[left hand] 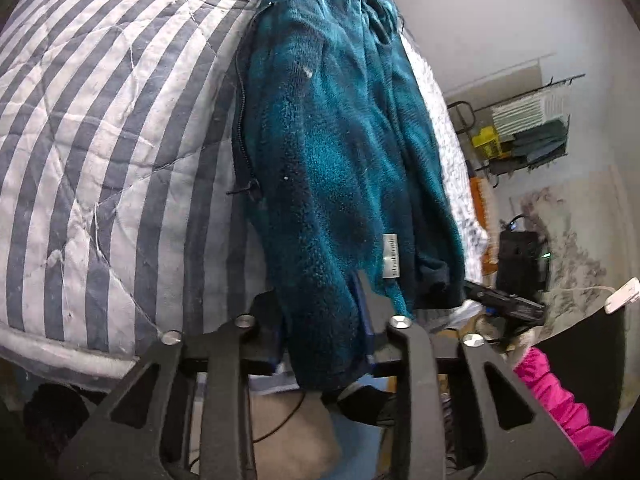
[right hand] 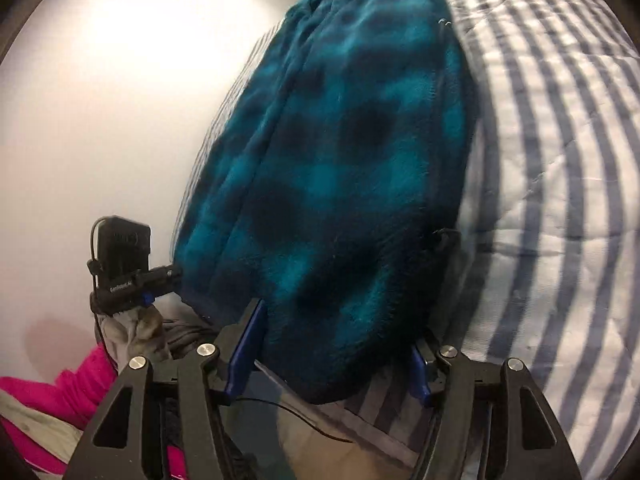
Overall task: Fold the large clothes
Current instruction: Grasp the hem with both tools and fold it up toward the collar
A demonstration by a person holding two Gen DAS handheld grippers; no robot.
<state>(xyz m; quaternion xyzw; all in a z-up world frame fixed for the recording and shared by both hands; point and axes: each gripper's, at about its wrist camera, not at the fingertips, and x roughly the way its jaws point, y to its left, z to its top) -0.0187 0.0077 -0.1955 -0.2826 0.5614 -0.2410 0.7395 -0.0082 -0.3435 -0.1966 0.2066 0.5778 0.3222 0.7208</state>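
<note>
Left wrist view: left gripper (left hand: pixel 320 320) pinches teal fleece jacket (left hand: pixel 340 152) hem between its fingers, right gripper (right hand: pixel 336 344) spread around the hem; thick, soft, floppy, best taken at hem corners.

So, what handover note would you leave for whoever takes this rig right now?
Left gripper: shut on the hem of the fleece.
Right gripper: jaws stand wide around the other hem corner; whether they press on it is unclear.
Fleece: lying lengthwise on the striped quilt, hem at the bed's near edge.
Done: looks partly folded lengthwise.
Left: probably secure the right grip, then fold the hem up towards the collar.
</note>
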